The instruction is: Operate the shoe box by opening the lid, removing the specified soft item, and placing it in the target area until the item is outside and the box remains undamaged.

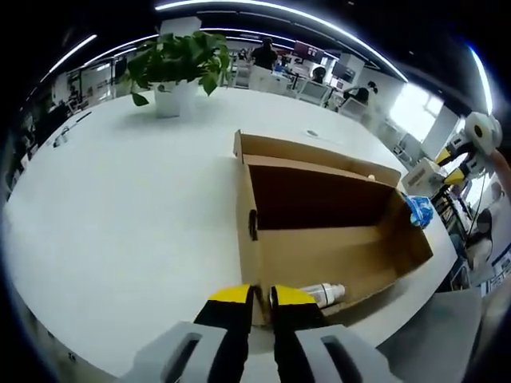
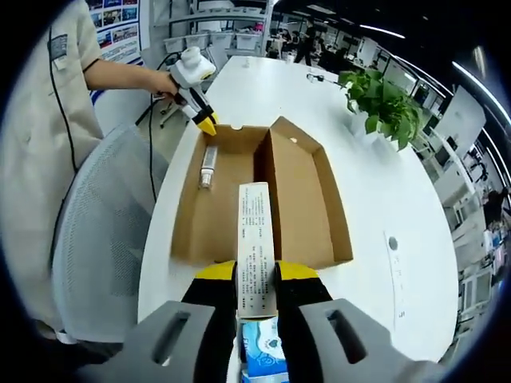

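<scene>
The brown shoe box lies open on the white table, its lid folded out flat beside the base. My left gripper is shut on the box's near end wall, and it also appears at the far end of the box. A white tube with a grey cap lies inside the base. My right gripper is shut on a long white printed slip that reaches over the box. A blue and white soft pack lies on the table under it, outside the box end.
A potted green plant stands on the table beyond the box. A grey mesh chair and a person in a beige shirt are beside the table edge. Desks and people fill the room behind.
</scene>
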`<state>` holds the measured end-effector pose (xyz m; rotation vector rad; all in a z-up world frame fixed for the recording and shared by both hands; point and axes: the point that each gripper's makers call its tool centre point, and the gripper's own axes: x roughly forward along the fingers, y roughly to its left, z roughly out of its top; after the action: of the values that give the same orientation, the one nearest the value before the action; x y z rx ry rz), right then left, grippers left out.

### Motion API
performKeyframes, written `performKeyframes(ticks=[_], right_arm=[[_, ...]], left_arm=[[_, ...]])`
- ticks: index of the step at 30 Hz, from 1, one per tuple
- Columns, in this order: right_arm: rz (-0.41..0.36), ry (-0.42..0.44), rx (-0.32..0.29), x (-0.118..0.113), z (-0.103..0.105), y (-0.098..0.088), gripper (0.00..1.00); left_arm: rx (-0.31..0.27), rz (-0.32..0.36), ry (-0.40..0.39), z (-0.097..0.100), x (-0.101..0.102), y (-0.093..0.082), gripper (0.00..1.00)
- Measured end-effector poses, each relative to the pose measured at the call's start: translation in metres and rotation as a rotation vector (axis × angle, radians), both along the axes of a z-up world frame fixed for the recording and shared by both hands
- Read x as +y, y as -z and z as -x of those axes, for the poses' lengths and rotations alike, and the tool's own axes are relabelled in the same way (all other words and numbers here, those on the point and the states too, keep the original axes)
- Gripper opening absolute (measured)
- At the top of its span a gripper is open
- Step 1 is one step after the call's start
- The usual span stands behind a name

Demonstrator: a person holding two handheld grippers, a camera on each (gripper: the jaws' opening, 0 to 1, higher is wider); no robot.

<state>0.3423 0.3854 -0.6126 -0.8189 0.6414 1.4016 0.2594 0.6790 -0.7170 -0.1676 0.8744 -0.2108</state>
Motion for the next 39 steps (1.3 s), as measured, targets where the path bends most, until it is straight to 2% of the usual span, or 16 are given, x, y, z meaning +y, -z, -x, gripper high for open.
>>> performKeyframes(ticks=[20, 39], right_arm=[[0.048, 0.069, -0.008, -0.074, -0.034, 0.006, 0.15], [0.148, 0.09, -0.011, -0.128, -0.066, 0.03, 0.15]], left_arm=[[0.021, 0.027, -0.008, 0.0, -0.001, 0.001, 0.09], [0.02, 0.014, -0.002, -0.001, 0.0, 0.001, 0.09]])
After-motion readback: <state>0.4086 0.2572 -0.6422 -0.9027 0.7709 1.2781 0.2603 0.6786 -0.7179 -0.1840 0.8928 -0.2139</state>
